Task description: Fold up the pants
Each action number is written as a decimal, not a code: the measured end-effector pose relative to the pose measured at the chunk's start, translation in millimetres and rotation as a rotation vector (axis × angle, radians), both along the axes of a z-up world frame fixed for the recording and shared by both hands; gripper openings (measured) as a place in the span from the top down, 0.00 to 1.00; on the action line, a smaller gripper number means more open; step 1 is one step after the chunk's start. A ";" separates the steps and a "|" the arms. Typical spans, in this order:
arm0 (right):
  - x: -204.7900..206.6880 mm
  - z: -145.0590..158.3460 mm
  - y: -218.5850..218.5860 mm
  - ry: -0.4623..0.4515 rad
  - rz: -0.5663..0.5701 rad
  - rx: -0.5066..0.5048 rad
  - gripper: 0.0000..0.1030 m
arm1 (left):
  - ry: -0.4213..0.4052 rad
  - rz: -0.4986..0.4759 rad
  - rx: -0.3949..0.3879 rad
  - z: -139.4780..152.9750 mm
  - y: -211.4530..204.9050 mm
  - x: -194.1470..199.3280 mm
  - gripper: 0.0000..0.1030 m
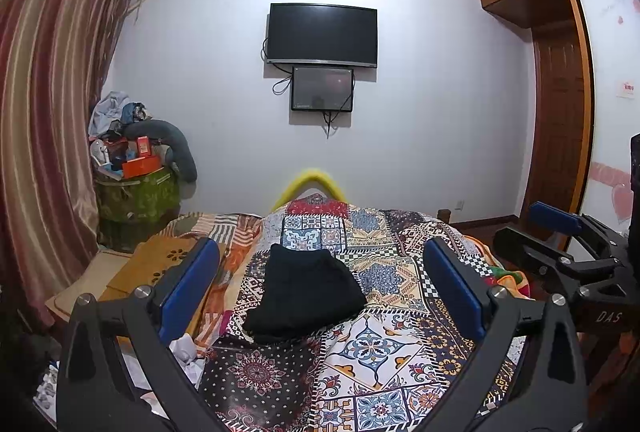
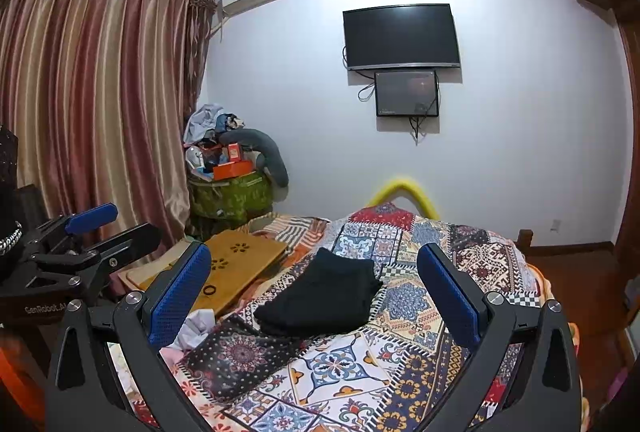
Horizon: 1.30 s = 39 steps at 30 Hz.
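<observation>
Black pants [image 1: 306,292] lie folded into a compact bundle on the patterned bedspread [image 1: 384,344], also seen in the right wrist view [image 2: 324,298]. My left gripper [image 1: 320,284] is open and empty, held above and short of the pants, which show between its blue pads [image 1: 188,284]. My right gripper [image 2: 316,288] is open and empty too, at a similar distance from the pants. Each gripper shows in the other's view: the right one at the right edge [image 1: 560,232], the left one at the left edge [image 2: 92,232].
A wooden lap desk [image 2: 236,264] lies on the bed left of the pants, with white crumpled cloth [image 2: 196,328] near it. A cluttered green basket [image 1: 136,192] stands in the corner by the curtain [image 1: 48,112]. A yellow bed rail [image 1: 308,184] rises at the far end.
</observation>
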State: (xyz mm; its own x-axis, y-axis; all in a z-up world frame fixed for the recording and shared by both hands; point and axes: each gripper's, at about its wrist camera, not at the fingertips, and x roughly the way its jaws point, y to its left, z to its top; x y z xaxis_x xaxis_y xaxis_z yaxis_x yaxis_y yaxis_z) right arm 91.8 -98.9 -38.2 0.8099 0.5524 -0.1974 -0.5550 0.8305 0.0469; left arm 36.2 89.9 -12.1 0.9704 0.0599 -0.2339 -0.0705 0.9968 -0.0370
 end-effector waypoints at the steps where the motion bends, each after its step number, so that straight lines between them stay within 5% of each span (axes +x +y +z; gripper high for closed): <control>1: -0.4 -0.2 -0.2 0.000 -0.001 0.001 0.01 | 0.000 -0.001 0.000 0.0 0.0 0.1 0.00; 39: -5.3 4.6 -9.3 -0.013 -0.023 0.034 0.01 | 0.002 -0.044 -0.002 -0.2 -12.3 0.1 0.00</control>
State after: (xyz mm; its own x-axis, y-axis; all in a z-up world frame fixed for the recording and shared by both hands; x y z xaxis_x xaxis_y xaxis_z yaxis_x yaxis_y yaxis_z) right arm 86.5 -108.2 -33.6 0.8250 0.5394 -0.1684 -0.5362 0.8413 0.0680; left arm 36.3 77.6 -12.3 0.9716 0.0169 -0.2359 -0.0269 0.9989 -0.0391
